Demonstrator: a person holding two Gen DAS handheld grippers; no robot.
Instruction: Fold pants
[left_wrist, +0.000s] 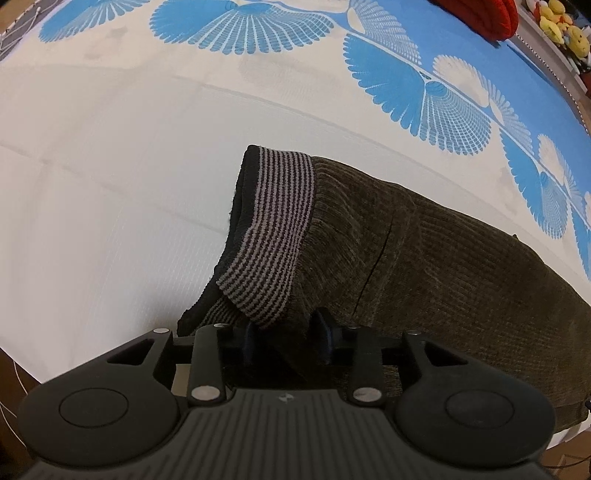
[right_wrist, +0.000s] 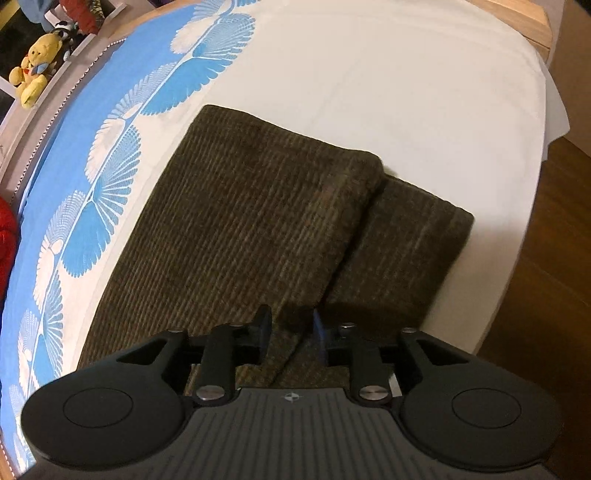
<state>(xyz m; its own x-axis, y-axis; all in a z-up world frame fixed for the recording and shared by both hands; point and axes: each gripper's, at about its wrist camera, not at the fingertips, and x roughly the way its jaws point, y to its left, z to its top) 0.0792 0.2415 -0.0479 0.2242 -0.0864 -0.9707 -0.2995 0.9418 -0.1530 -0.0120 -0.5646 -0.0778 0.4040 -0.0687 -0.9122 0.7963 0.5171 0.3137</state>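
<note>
- the pants are dark olive-brown corduroy with fine ribs, lying on a bed covered by a white sheet with a blue fan-leaf print along its far side.
- the waistband is a stretchy band of thin grey and black stripes; it is turned over at the end, showing black lining inside.
- in the right wrist view the legs are doubled over: the upper leg end lies slantwise over the lower leg end, which sticks out past it toward the bed's edge.
- the left gripper has the striped waistband corner and a fold of corduroy between its blue-padded fingers; the cloth rises into the gap, and the jaws stand partly apart around it; whether the pads press on it i cannot tell.
- the right gripper straddles the edge of the upper leg, jaws partly apart with cloth between; a firm pinch cannot be told.
- beyond the bed: a yellow plush toy on a shelf, more yellow toys, something red at the bed's far edge.
- wooden floor shows past the bed's near corner.
</note>
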